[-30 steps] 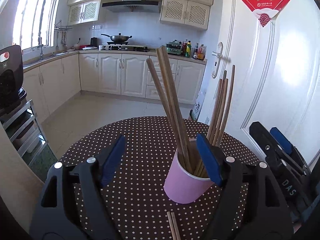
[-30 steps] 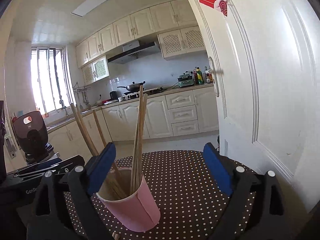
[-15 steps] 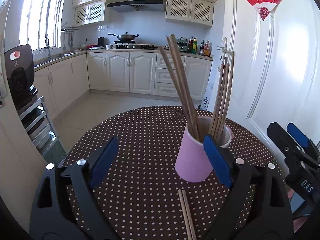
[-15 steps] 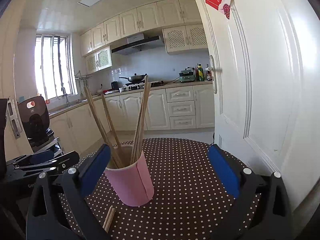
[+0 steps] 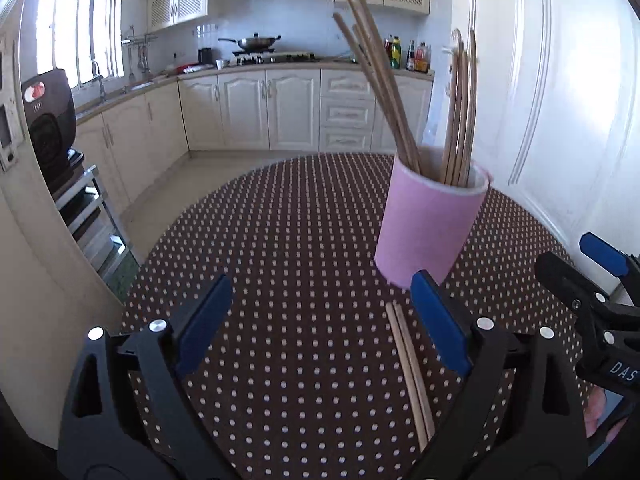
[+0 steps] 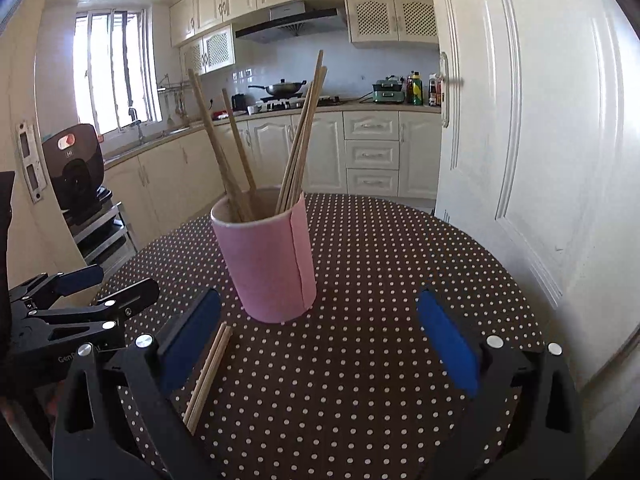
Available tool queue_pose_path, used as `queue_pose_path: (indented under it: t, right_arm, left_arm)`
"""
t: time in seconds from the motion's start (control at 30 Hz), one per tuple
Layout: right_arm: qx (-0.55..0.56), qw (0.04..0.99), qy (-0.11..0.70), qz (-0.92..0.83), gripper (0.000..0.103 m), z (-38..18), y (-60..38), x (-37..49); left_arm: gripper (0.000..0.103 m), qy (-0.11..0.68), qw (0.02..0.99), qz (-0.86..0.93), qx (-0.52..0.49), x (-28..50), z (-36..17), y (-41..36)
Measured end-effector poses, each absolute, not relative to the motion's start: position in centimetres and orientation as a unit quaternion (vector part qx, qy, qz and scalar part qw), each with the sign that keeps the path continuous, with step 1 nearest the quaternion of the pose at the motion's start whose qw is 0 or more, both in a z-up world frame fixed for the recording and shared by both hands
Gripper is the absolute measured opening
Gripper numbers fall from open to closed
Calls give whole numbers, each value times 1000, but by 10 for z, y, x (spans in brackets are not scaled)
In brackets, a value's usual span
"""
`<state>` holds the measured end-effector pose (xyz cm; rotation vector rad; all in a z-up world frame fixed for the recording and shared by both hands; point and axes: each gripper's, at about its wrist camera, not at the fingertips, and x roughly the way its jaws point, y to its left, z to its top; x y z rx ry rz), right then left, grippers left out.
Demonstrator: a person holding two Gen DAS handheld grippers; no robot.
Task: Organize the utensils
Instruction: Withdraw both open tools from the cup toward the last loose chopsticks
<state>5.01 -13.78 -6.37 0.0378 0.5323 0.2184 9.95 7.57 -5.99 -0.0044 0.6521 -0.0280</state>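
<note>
Pink cup (image 5: 430, 228) upright on polka-dot table (image 5: 288, 240), holding several wooden chopsticks (image 5: 384, 80). One loose pair (image 5: 410, 368) lies flat just in front of cup. Left gripper (image 5: 320, 324): jaws opening, nothing between. Right gripper (image 6: 320, 344): jaws wide, empty; loose pair beside its left finger.

matt pink holder (image 5: 428, 224), bare wooden chopsticks (image 5: 412, 372), dotted brown tablecloth (image 5: 304, 248) looked soft, glossy white door (image 6: 532, 120)
</note>
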Motion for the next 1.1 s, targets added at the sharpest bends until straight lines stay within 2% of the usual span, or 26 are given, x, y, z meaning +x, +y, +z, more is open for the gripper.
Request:
queue_pose_path:
  t: [0.37,1.1]
  right_arm:
    - [-8,932,337,134,95,-99,-108,50]
    - [-48,900,415,122,95,-117,-69,49]
  left_arm:
    - [89,368,930,3,-24,88,-89,96]
    - [89,402,914,22,-55,63,-109,128]
